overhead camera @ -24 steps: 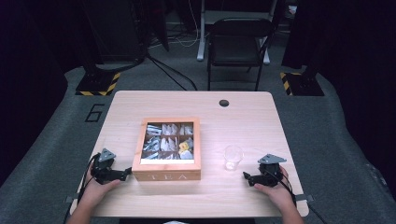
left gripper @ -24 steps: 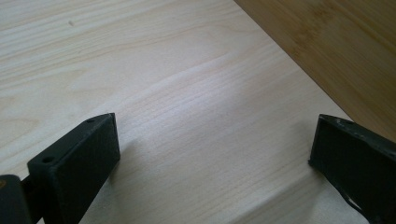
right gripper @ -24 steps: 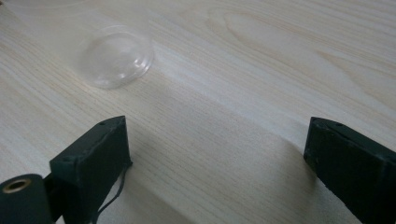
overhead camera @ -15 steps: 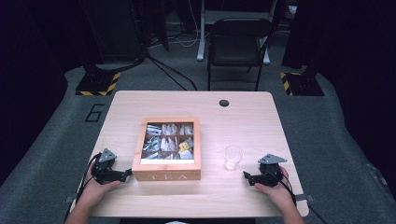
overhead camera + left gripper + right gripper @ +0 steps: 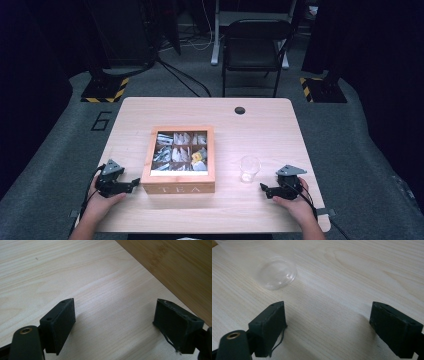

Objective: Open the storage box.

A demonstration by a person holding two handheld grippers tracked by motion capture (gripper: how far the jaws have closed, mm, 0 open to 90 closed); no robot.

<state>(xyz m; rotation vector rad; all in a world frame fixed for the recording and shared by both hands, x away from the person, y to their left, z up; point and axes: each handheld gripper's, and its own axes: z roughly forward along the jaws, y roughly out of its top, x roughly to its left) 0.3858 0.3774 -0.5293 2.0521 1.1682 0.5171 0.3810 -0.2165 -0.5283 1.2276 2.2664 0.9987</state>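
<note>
Tea box (image 5: 178, 160) is sitting open at desk (image 5: 260, 135) centre, clear plastic cup (image 5: 249, 168) standing just right of it. Left tongs (image 5: 131, 184) and right tongs (image 5: 265, 189) are resting spread, pinching nothing. Judgement: right tongs should be approaching cup low, squeezing gently.

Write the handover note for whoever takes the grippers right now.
Left gripper: open, empty, resting on the table beside the tea box.
Right gripper: open, empty, near the clear cup, not touching it.
Tea box sits mid-table, lid off or open, tea bags in its compartments. Cup stands upright and empty to its right.
Done: nothing visible. Left: everything; no bag moved, cup untouched.
</note>
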